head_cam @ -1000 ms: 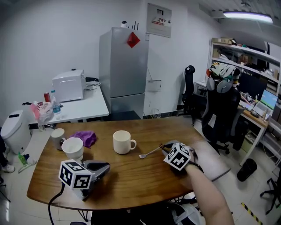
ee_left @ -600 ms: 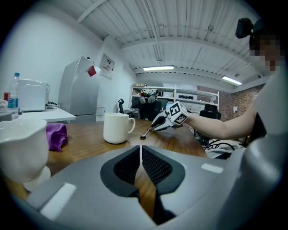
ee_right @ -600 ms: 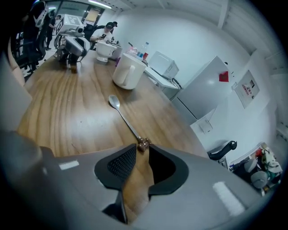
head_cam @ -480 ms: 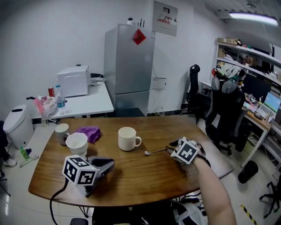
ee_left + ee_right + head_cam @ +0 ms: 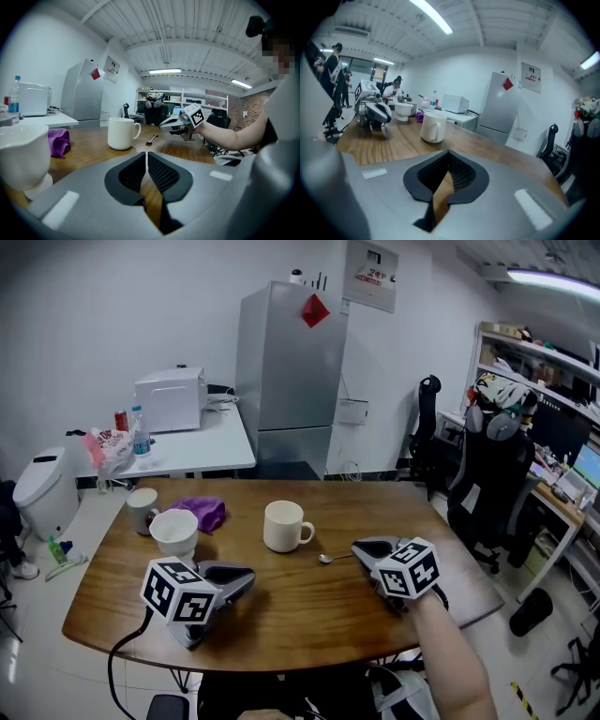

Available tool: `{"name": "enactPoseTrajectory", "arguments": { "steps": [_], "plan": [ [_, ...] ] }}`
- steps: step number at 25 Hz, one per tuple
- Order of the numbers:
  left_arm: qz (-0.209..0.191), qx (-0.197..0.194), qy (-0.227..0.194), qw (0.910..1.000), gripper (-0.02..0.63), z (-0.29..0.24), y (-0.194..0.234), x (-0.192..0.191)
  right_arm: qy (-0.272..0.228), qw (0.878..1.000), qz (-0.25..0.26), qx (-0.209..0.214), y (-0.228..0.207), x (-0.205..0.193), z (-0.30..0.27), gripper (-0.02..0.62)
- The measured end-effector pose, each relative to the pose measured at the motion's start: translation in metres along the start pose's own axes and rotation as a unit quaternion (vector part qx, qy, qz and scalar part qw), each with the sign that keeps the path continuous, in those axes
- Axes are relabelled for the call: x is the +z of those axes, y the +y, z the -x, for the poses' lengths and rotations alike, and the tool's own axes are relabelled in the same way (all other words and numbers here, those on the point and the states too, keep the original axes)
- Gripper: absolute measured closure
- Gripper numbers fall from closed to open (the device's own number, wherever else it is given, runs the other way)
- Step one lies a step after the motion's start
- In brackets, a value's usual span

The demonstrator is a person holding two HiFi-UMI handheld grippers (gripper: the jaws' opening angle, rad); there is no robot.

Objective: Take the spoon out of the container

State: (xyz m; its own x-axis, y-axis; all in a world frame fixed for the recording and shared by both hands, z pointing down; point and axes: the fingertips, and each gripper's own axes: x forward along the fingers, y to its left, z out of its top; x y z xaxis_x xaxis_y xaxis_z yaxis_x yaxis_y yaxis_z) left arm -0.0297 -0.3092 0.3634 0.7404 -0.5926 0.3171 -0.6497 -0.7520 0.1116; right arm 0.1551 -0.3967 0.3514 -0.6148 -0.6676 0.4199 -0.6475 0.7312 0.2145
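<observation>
the right claw (image 5: 362, 547) is pressed together on nothing, just beside the spoon (image 5: 325, 559), which lies on the table (image 5: 309, 615) near the mug (image 5: 284, 526). the spoon is already out, so the task looks done; next only calls for backing away. the left claw (image 5: 246, 576) is closed and empty. the spoon's handle end is hard to make out.

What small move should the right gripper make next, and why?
Probably pull the right gripper back a little from the spoon and set it down. The spoon lies on the table, outside the white mug, and this gripper's jaws are together with nothing between them, so the job looks done.
</observation>
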Motion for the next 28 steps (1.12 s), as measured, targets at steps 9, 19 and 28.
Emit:
{"name": "enactPoseTrajectory", "arguments": {
  "steps": [9, 19, 28],
  "plan": [
    [0.0, 0.001, 0.0, 1.0, 0.583, 0.0, -0.002, 0.001, -0.079, 0.991, -0.096, 0.049, 0.046, 0.021, -0.006, 0.594],
    [0.0, -0.001, -0.001, 1.0, 0.583, 0.0, -0.001, 0.002, -0.101, 0.983, -0.133, 0.074, 0.063, 0.026, -0.007, 0.594],
    [0.0, -0.002, 0.0, 1.0, 0.583, 0.002, 0.0, 0.001, -0.12, 0.982, -0.127, 0.07, 0.065, 0.029, -0.002, 0.594]
  ]
}}
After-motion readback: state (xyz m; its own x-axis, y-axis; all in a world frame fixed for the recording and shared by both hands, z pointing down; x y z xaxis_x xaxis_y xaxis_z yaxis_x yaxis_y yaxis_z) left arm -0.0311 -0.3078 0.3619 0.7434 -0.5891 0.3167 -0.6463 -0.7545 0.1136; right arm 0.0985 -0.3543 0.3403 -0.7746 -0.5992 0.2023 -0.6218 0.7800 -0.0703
